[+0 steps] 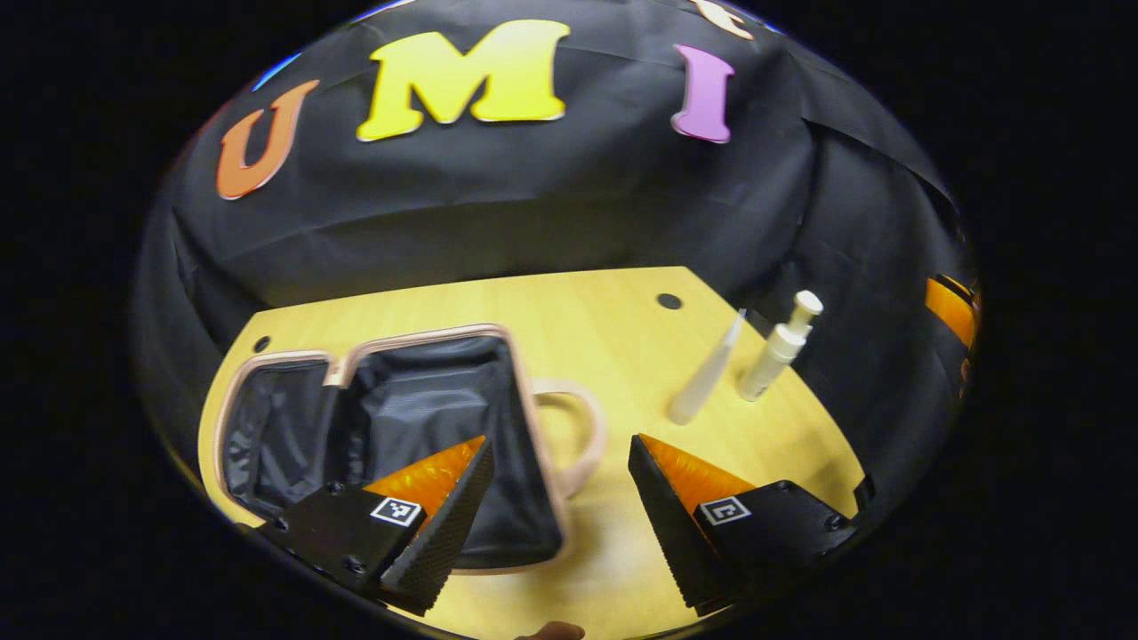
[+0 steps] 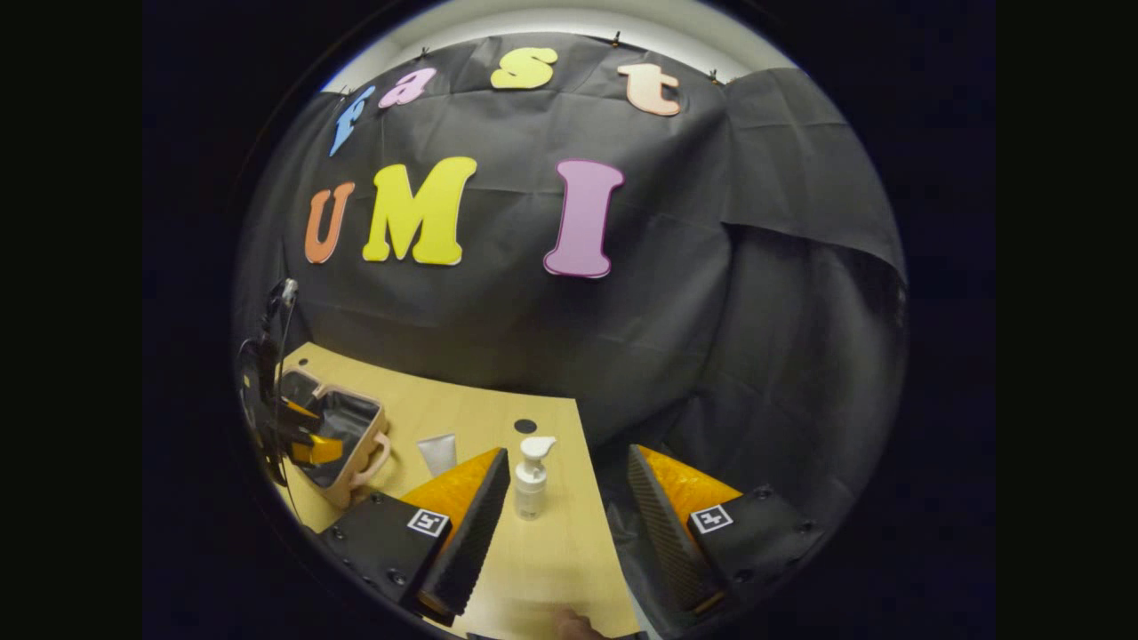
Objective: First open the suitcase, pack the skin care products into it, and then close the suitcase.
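The small pink-trimmed fabric suitcase with its black lining (image 1: 444,436) lies open on the pale wooden table (image 1: 605,329), lid folded back to one side, loop handle (image 1: 582,436) sticking out toward the products, so by the look of it the opening step is done and packing is up next. The left gripper (image 1: 560,507) hovers low over the case's near edge, fingers spread wide, nothing between them. Over to its right stand the two skin care items: a white squeeze tube (image 1: 707,378) on its cap, leaning, and just beside it a white pump bottle (image 1: 782,348). The right gripper (image 2: 569,524) is lined up on that pump bottle (image 2: 532,480), fingers parted and empty, the bottle framed between them but farther off, not yet touched. Both products look light and smooth, likely slippery plastic; the tube should give under a squeeze, so a hold on its firmer lower body seems safest, and the bottle wants a grip around its straight body, not the pump head. They look easy to topple. The bottle sits near the table's right edge, with black cloth dropping away beyond, so little margin there; the stretch of table between products and case is open for the carry.
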Demonstrator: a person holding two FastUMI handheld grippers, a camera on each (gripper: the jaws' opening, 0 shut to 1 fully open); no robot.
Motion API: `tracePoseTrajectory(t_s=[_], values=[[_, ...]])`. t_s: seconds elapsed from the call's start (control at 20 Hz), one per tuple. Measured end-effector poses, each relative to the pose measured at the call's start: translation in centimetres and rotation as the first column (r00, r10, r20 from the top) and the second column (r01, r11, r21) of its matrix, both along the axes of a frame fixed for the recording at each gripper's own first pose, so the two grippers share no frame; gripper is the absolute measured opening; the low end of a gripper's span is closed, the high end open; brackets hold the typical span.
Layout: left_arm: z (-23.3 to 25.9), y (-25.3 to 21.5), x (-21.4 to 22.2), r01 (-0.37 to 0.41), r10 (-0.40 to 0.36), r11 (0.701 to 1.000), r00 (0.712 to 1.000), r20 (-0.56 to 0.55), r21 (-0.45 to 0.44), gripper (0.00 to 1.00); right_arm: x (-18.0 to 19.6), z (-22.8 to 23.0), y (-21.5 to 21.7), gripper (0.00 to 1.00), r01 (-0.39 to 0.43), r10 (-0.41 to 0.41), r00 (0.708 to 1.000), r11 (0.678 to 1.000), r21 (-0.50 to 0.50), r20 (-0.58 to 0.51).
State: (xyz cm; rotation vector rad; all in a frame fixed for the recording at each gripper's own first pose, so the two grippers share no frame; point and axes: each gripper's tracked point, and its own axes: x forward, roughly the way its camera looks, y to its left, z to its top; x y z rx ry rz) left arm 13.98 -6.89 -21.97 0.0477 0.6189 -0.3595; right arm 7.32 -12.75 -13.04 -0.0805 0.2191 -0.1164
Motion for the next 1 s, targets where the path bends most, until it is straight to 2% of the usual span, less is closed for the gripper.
tracePoseTrajectory(t_s=[0.15,0.25,0.35,0.55,0.8,0.85,0.95,1.0], values=[[-1.1,-5.2,0.2,0.064,-0.064,0.998,0.998,-0.007,0.006,0.97,0.7,-1.7,-1.3,0.8,-0.047,0.047,0.998,0.999,-0.021,-0.03],[-2.6,-8.3,0.7,0.084,-0.084,0.996,0.996,-0.028,-0.003,1.0,1.0,-3.3,-1.7,0.8,-0.073,0.072,0.995,0.997,-0.025,-0.067],[-4.3,-10.6,1.4,0.095,-0.096,0.995,0.994,-0.055,-0.01,0.97,1.2,-4.8,-2.1,0.8,-0.094,0.092,0.99,0.995,-0.015,-0.105],[-6.6,-14.0,3.3,0.1,-0.101,0.995,0.992,-0.072,-0.026,1.0,1.9,-7.4,-2.9,0.8,-0.116,0.113,0.979,0.993,-0.004,-0.167],[-9.2,-15.8,6.8,0.07,-0.07,0.998,0.996,-0.056,-0.003,0.97,3.0,-9.6,-4.1,0.8,-0.109,0.108,0.97,0.994,0.008,-0.216],[-9.4,-15.9,7.2,0.062,-0.062,0.998,0.997,-0.049,-0.002,0.96,3.2,-9.9,-4.1,0.8,-0.112,0.111,0.968,0.994,0.01,-0.223],[-9.6,-16.1,7.7,0.057,-0.057,0.998,0.998,-0.033,-0.004,0.87,3.5,-10.5,-4.1,0.8,-0.122,0.121,0.965,0.993,0.009,-0.234],[-9.7,-16.0,8.0,0.053,-0.053,0.999,0.998,-0.027,0.006,0.79,3.5,-10.8,-4.0,0.8,-0.128,0.127,0.963,0.992,0.008,-0.237]])
